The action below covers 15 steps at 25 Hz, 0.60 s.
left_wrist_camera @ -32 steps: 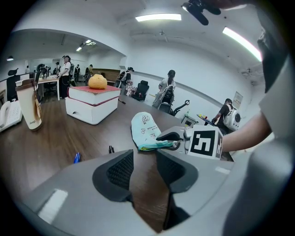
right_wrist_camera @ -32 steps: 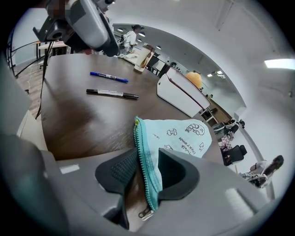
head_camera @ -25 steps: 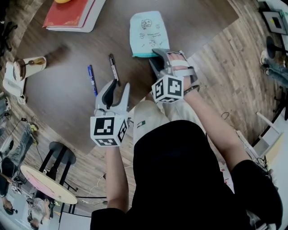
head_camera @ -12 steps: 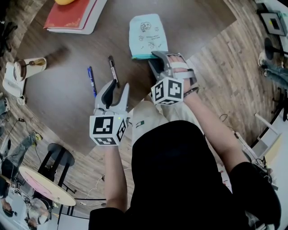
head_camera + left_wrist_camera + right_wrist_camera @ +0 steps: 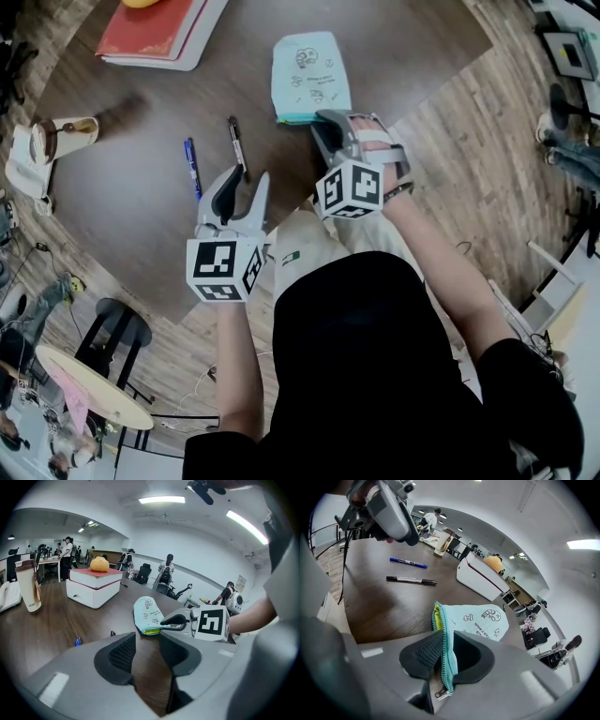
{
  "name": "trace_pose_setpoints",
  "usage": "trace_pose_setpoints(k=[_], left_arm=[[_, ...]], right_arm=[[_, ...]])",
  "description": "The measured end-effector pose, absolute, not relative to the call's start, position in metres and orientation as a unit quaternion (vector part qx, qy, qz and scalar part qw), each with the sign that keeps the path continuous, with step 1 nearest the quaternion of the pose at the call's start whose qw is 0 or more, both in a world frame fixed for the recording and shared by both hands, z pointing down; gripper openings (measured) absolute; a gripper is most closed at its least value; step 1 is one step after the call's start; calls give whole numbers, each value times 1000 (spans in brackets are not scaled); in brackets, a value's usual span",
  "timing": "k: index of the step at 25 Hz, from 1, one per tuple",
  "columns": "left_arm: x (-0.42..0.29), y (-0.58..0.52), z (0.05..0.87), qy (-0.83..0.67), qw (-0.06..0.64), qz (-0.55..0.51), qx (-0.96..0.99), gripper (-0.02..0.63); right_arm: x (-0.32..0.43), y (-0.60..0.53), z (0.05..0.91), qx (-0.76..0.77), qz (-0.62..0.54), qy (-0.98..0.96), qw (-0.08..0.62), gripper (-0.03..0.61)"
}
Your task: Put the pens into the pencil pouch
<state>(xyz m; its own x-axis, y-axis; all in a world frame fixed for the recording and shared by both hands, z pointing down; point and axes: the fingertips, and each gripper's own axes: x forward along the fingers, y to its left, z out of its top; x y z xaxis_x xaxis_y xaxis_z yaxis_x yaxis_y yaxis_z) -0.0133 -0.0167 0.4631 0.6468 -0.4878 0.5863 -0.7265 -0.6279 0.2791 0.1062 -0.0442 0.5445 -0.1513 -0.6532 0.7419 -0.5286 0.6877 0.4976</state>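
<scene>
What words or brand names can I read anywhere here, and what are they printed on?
"Jeep", as far as it can be made out: low on the tall paper cup.
Pencil pouch: small lettering among the doodles, too small to read.
Red book: no readable print.

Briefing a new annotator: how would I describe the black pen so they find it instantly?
On the dark wooden table, two pens lie side by side left of the light-blue pouch. The black pen is the one nearer the pouch; the blue pen lies farther out.
</scene>
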Motion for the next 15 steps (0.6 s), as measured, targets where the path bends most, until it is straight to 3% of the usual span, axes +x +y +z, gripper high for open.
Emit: trace_pose_setpoints(k=[15], left_arm=[[-21, -20, 467, -359, 257, 225, 869, 155]], right_arm=[[108, -46, 539, 389, -45, -761, 517, 29]])
